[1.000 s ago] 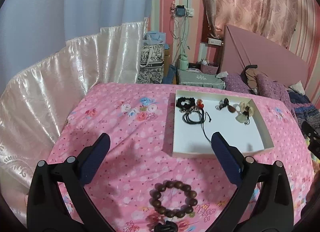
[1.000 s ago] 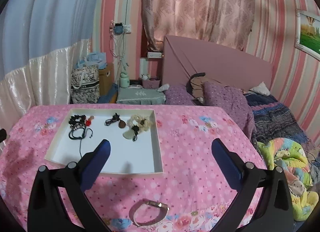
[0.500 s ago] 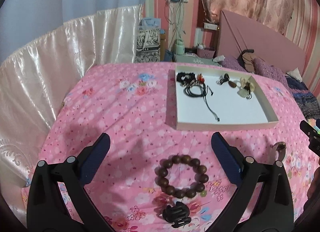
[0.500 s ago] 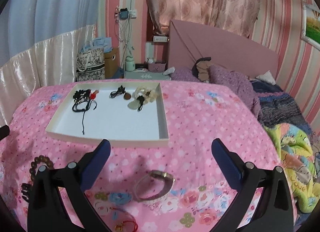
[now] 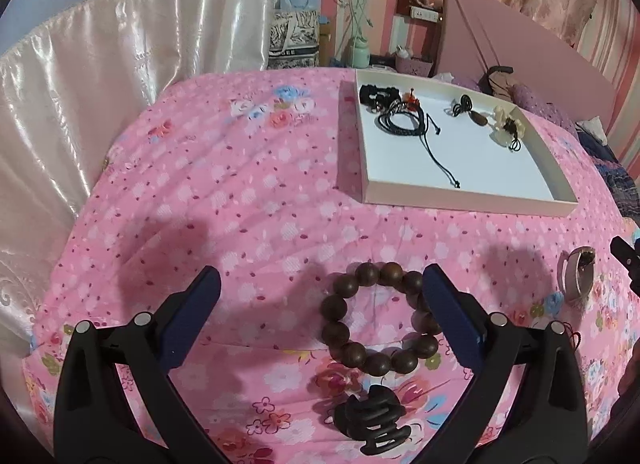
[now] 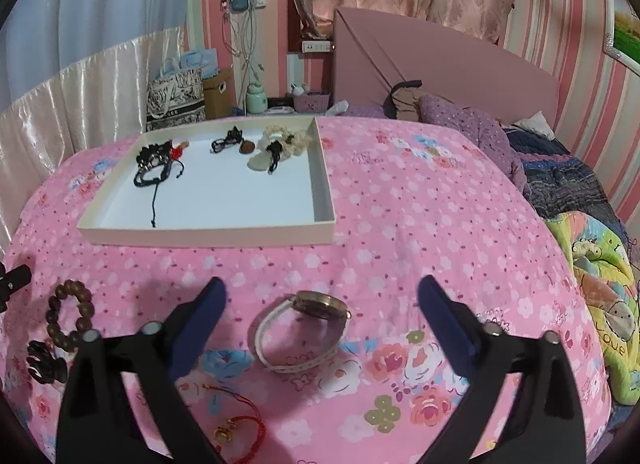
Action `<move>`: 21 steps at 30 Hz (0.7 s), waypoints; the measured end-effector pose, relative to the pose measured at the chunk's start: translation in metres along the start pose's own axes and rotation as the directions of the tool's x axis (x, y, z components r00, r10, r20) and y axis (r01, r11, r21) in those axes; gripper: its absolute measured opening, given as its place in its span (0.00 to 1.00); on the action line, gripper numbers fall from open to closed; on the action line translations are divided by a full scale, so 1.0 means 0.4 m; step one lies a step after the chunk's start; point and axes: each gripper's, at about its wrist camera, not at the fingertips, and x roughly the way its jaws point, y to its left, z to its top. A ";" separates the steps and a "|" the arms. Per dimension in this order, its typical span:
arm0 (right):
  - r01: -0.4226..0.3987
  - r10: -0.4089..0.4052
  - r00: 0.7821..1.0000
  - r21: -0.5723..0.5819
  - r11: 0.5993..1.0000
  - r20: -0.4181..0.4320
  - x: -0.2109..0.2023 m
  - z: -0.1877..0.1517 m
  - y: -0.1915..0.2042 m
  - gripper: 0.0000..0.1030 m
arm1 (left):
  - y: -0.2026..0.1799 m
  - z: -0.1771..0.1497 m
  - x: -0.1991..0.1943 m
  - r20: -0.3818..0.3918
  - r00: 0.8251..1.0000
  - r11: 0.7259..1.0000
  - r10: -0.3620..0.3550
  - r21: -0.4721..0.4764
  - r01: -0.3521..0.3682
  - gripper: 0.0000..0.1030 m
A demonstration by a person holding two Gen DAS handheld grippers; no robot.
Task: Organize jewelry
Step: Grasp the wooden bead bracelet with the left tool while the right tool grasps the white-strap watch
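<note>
Both cameras have tipped down since a second ago: the pink floral bedspread (image 5: pixel 248 192) now fills most of each frame, and the loose pieces at the bottom edge look much larger.

In the left wrist view, the left gripper (image 5: pixel 320 306) has its blue-padded jaws spread wide, touching nothing. A brown wooden bead bracelet (image 5: pixel 380 318) lies on the bedspread at lower centre, its right side passing behind the right finger. A black plastic hair claw (image 5: pixel 376 422) sits just below it. At the right edge a band watch (image 5: pixel 578 278) stands on its side.

In the right wrist view, the right gripper (image 6: pixel 320 312) has just been closing a little, yet its jaws stand wide apart, with the white-banded, brass-cased watch (image 6: pixel 304 330) lying between them, untouched. A red cord bracelet with a gold charm (image 6: pixel 236 422) lies at lower left; it is barely seen from the left wrist. The bead bracelet (image 6: pixel 68 316) and hair claw (image 6: pixel 44 362) appear at the far left.

A shallow white cardboard tray (image 6: pixel 208 234) rests on the bedspread in the upper left, holding black cord bracelets (image 6: pixel 158 172), a brown pendant (image 6: pixel 246 147) and a cream beaded piece (image 6: pixel 280 144).

Only the right wrist view shows a cartoon blanket (image 6: pixel 604 312) at the right edge, printed "LOVE". A black-and-white patterned tote (image 6: pixel 176 98) beyond the bed carries lettering too small to read.
</note>
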 end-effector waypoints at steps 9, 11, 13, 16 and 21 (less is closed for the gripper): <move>-0.010 0.013 0.994 0.032 0.999 -0.108 0.085 -0.029 -0.014 0.60 | -0.014 -0.015 0.062 -0.063 0.998 0.999 -0.008 0.032 0.010 0.83; -0.004 0.009 0.992 0.037 0.999 -0.125 0.098 -0.036 -0.016 0.59 | -0.014 -0.019 0.076 -0.085 0.996 0.999 -0.007 0.037 0.010 0.77; 0.006 -0.001 0.991 0.036 0.999 -0.132 0.105 -0.041 -0.019 0.58 | -0.017 -0.023 0.092 -0.108 0.994 0.999 -0.012 0.043 0.017 0.69; 0.016 -0.010 0.990 0.038 0.999 -0.140 0.112 -0.045 -0.022 0.55 | -0.020 -0.026 0.109 -0.128 0.992 0.999 -0.012 0.043 0.018 0.68; 0.008 0.001 0.984 0.051 0.999 -0.177 0.138 -0.061 -0.027 0.48 | -0.020 -0.036 0.131 -0.160 0.987 0.999 -0.013 0.040 0.019 0.61</move>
